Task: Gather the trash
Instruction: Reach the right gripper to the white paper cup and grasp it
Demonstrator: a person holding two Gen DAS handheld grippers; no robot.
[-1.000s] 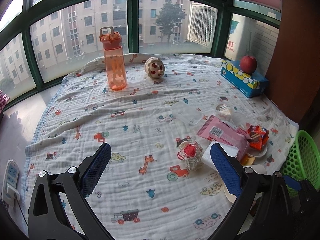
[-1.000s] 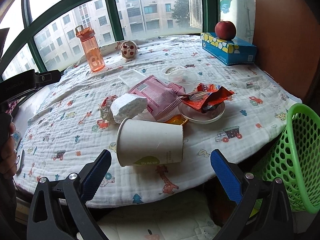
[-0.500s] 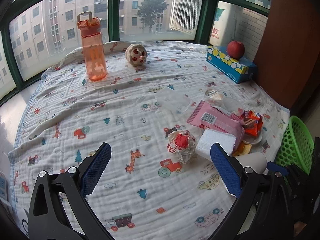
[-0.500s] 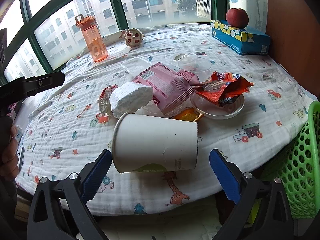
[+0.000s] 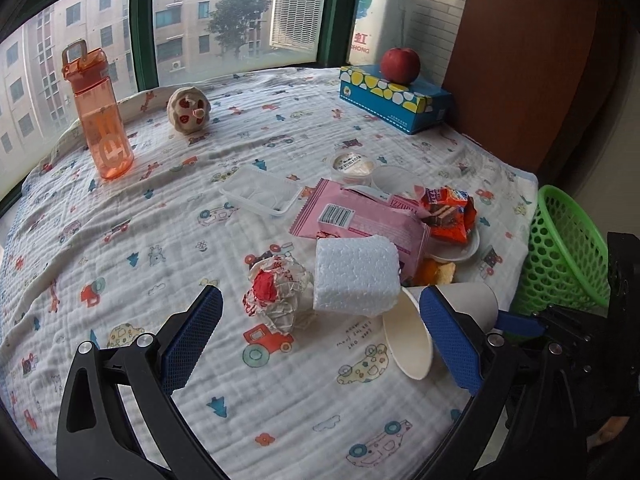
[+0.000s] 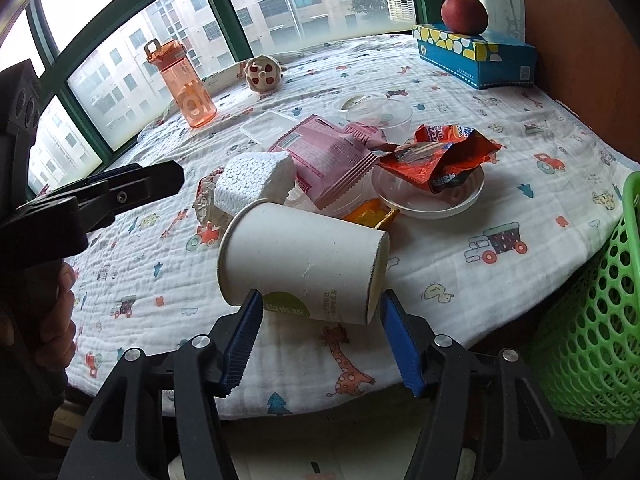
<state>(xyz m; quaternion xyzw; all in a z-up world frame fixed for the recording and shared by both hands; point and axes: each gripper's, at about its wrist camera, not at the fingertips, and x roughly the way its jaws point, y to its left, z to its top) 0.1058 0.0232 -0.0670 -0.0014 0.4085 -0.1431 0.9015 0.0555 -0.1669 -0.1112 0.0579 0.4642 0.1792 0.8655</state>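
Right gripper (image 6: 320, 332) closing around the tipped paper cup (image 6: 300, 264) – pads not yet pressing; left gripper (image 5: 320, 340) released, just beside the cup.

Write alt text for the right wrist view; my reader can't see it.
The right gripper is closing around a paper cup lying on its side on a table, with wrappers and a foam block behind and a green basket at right.
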